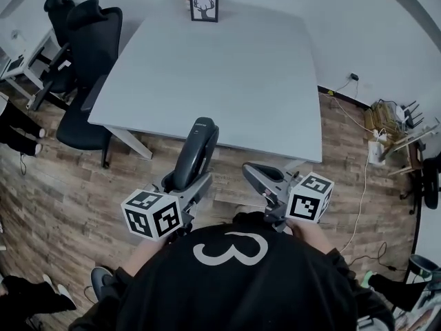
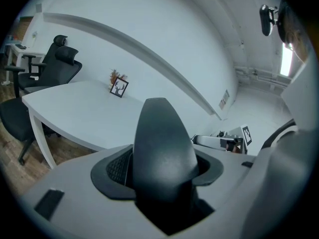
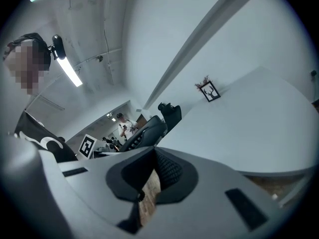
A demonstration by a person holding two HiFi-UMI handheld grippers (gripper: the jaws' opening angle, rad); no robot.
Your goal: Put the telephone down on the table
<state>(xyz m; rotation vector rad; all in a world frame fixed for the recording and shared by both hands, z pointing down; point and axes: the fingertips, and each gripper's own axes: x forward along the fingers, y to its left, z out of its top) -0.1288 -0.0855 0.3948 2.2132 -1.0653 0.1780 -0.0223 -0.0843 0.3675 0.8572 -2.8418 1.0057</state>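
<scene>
**Item: telephone, handset only.** Dark grey, smooth, long and gently curved, with a rounded end. Your left gripper has its jaws clamped on the lower part. The rounded end projects up and ahead of them. It is held in the air by the near edge of the bench, and whether it is over that edge cannot be told.

**Surroundings, left to right.**
- **Two black office chairs:** well left of the left jaws, at the bench's left edge.
- **Bench top:** pale, a broad open surface ahead of both pairs of jaws.
- **Framed antler picture:** upright at the far edge, well beyond the jaws.
- **Your right gripper:** beside the left, jaws drawn to a narrow slit with nothing between them. The wooden floor shows through.
- **Power strip with cables:** on the floor, well right of the right jaws.
</scene>
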